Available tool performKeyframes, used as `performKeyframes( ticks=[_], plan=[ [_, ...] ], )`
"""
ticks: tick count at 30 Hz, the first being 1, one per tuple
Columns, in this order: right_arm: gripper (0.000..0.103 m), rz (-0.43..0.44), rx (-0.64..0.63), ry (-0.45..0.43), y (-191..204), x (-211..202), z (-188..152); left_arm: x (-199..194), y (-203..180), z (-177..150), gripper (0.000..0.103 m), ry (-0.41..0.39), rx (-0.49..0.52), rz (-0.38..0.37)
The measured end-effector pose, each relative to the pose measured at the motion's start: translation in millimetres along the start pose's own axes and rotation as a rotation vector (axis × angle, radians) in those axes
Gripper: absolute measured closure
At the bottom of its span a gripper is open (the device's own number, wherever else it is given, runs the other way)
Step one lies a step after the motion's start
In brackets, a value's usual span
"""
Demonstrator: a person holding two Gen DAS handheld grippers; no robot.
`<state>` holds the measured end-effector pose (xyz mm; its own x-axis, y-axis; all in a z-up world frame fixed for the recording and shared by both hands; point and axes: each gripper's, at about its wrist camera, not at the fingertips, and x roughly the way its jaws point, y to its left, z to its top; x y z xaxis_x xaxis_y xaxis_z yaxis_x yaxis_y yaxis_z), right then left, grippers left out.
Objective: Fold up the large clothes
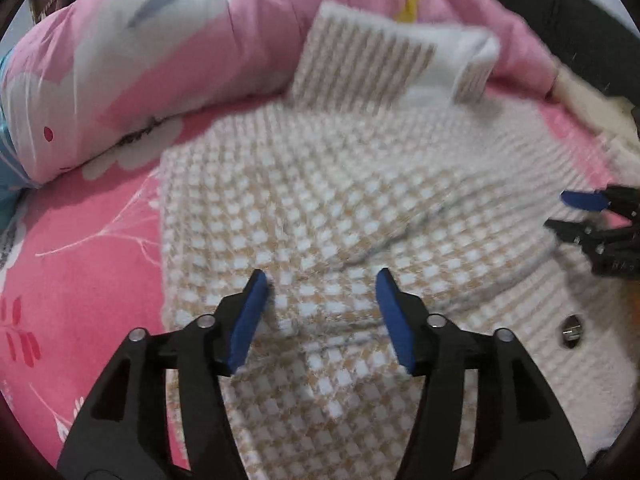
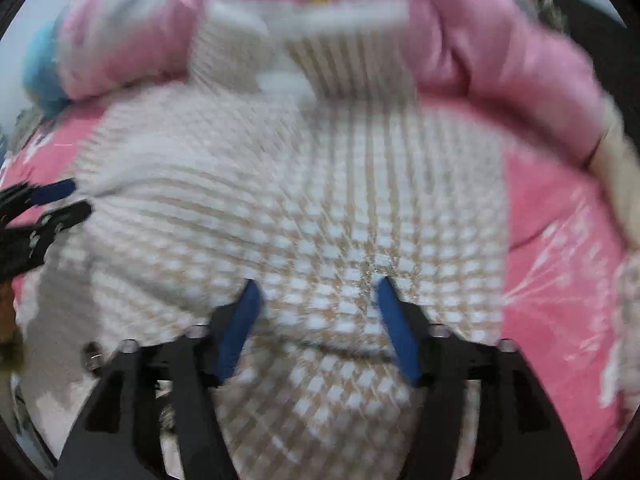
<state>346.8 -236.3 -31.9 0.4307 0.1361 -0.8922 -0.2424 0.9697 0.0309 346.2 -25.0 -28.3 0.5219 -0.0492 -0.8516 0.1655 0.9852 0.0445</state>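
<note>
A large beige-and-white checked fleece garment (image 1: 320,208) lies spread on a pink bed sheet (image 1: 80,272). It also fills the right wrist view (image 2: 304,208), which is blurred. Its far end rests folded up against a pink quilt. A round metal snap (image 1: 571,331) shows on its white inner side. My left gripper (image 1: 322,280) is open just above the garment's near part, empty. My right gripper (image 2: 316,288) is open above the garment, empty. It also shows at the right edge of the left wrist view (image 1: 560,210), and the left gripper shows at the left edge of the right wrist view (image 2: 80,198).
A rolled pink, white and grey quilt (image 1: 120,60) lies along the far side of the bed. A cream fluffy item (image 1: 592,100) sits at the far right. Pink sheet (image 2: 560,240) shows to the garment's right. A dark headboard or wall (image 1: 560,0) is behind.
</note>
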Motion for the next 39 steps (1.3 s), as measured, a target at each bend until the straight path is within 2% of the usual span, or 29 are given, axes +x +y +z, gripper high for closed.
performKeyframes(
  ticks=[2,4,5,7,9,12,15,18,21,23,27,30,32,36,39],
  plan=[
    [0.04,0.017,0.052,-0.002,-1.0,-13.8,6.3,-9.9,2.5,0.2,0.047,-0.012,-0.024,0.02],
    [0.04,0.036,0.064,-0.023,1.6,-39.9,1.5,-36.3,11.3,-4.1,0.047,-0.032,-0.047,0.003],
    [0.04,0.065,0.052,-0.049,4.4,-58.1,-6.0,-52.1,15.9,-9.0,0.045,-0.053,-0.042,0.021],
    [0.035,0.067,0.046,-0.084,8.4,-87.9,-22.8,-78.5,19.9,-19.5,0.038,-0.075,-0.029,0.076],
    [0.025,0.081,0.058,-0.1,11.8,-111.0,-49.5,-105.2,17.5,-33.5,0.035,-0.087,-0.032,0.065],
    [0.02,0.1,0.075,-0.11,12.2,-140.3,-99.8,-140.7,7.5,-67.1,0.024,-0.089,-0.019,0.073],
    [0.016,0.085,0.082,-0.128,24.5,-156.3,-142.5,-155.8,-2.2,-104.4,0.02,-0.071,-0.014,0.067],
    [0.014,0.029,0.074,-0.135,36.1,-169.7,-181.8,-157.2,-9.3,-139.5,0.019,-0.035,-0.019,0.097],
    [0.01,-0.007,0.07,-0.143,52.0,-172.0,-218.3,-154.7,-18.2,-177.9,0.019,0.006,-0.045,0.142],
    [0.007,-0.014,0.074,-0.145,58.5,-167.4,-235.1,-151.3,-23.1,-198.0,0.019,0.032,-0.07,0.13],
    [0.007,-0.024,0.064,-0.079,65.2,-139.8,-255.2,-130.4,-31.1,-228.4,0.019,0.086,-0.117,0.161],
    [0.006,-0.058,0.055,-0.019,63.1,-112.2,-262.2,-129.3,-30.5,-236.0,0.013,0.06,-0.158,0.173],
    [0.006,-0.053,0.051,-0.036,62.2,-110.0,-265.3,-128.6,-28.3,-238.0,0.011,0.057,-0.175,0.171],
    [0.006,-0.054,0.053,-0.008,61.4,-109.2,-265.9,-125.4,-18.4,-243.5,0.008,0.064,-0.23,0.136],
    [0.006,-0.05,0.051,0.005,61.3,-108.0,-266.2,-123.9,-17.0,-246.4,0.008,0.064,-0.221,0.132]
  ],
)
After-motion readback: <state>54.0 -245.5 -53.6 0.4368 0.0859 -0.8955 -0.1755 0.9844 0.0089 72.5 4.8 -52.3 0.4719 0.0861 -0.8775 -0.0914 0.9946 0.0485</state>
